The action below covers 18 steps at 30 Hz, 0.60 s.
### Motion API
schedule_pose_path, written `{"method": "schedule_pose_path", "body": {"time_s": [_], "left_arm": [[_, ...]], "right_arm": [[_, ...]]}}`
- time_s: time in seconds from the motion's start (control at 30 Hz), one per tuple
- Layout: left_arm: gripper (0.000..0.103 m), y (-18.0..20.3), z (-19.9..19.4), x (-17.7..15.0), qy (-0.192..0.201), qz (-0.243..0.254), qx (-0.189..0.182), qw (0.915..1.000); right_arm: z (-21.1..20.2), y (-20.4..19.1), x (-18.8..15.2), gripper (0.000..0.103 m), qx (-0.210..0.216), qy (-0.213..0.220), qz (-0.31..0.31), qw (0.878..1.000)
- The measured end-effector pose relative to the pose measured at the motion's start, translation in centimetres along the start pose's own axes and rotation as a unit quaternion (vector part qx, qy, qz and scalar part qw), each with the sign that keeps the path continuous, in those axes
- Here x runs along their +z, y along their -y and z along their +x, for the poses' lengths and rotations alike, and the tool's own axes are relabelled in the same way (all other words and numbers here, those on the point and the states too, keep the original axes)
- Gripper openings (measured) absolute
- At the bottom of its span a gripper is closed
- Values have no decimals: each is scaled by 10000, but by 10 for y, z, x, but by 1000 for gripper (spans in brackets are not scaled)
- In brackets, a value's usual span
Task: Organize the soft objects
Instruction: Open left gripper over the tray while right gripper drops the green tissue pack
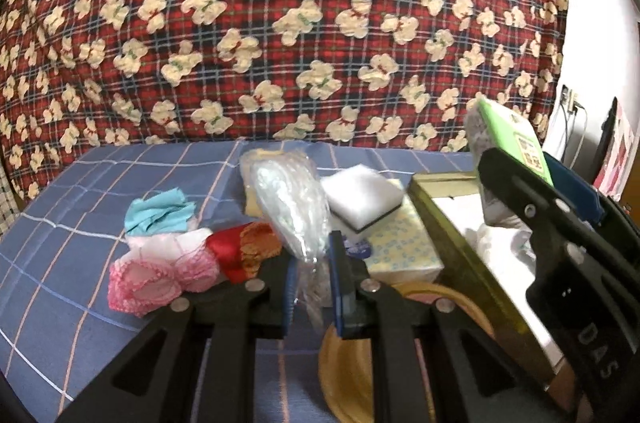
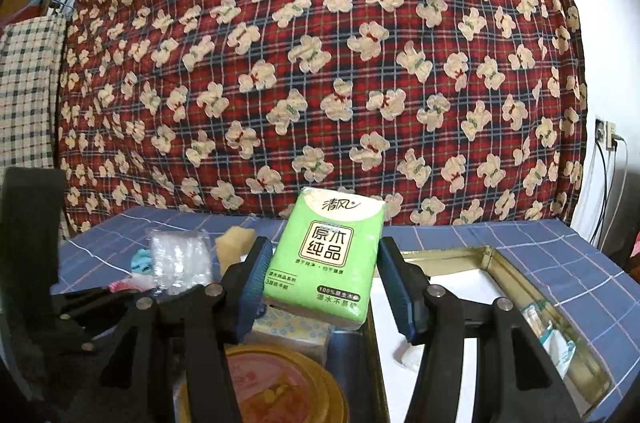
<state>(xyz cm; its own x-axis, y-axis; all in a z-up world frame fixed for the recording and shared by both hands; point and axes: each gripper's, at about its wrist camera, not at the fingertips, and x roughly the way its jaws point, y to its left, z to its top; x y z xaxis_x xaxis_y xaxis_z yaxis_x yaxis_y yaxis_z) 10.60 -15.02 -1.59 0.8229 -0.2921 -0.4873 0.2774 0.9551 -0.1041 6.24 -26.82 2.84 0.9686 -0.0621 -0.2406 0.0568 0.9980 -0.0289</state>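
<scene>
My right gripper point(image 2: 326, 279) is shut on a green tissue pack point(image 2: 326, 255) and holds it raised beside the gold tin box point(image 2: 520, 275); the pack also shows in the left wrist view point(image 1: 516, 143). My left gripper point(image 1: 314, 287) is shut on a clear plastic bag point(image 1: 290, 207), which stands up from the pile. Around it lie pink, red and teal cloth pieces point(image 1: 168, 255), a white sponge point(image 1: 362, 199) and a yellow-patterned tissue pack point(image 1: 400, 247).
A blue checked cloth point(image 1: 80, 207) covers the table. A round gold tin lid point(image 2: 276, 383) lies near the front. A red bear-print blanket point(image 2: 320, 63) hangs behind. Cables and a wall socket point(image 2: 608, 139) are at the right.
</scene>
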Motion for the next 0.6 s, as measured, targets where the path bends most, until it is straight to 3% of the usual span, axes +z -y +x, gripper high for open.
{"method": "schedule_pose_path", "body": {"time_s": [0.23, 0.37, 0.6], "left_arm": [[12, 15, -3, 12, -137, 34, -248, 9996], [12, 30, 1, 17, -289, 125, -374, 9988], [12, 73, 8, 26, -488, 426, -655, 9957]], "right_arm": [[-8, 9, 9, 57, 42, 55, -42, 10000], [-11, 35, 18, 57, -4, 14, -5, 10000], [5, 96, 28, 57, -78, -461, 231, 9986]]}}
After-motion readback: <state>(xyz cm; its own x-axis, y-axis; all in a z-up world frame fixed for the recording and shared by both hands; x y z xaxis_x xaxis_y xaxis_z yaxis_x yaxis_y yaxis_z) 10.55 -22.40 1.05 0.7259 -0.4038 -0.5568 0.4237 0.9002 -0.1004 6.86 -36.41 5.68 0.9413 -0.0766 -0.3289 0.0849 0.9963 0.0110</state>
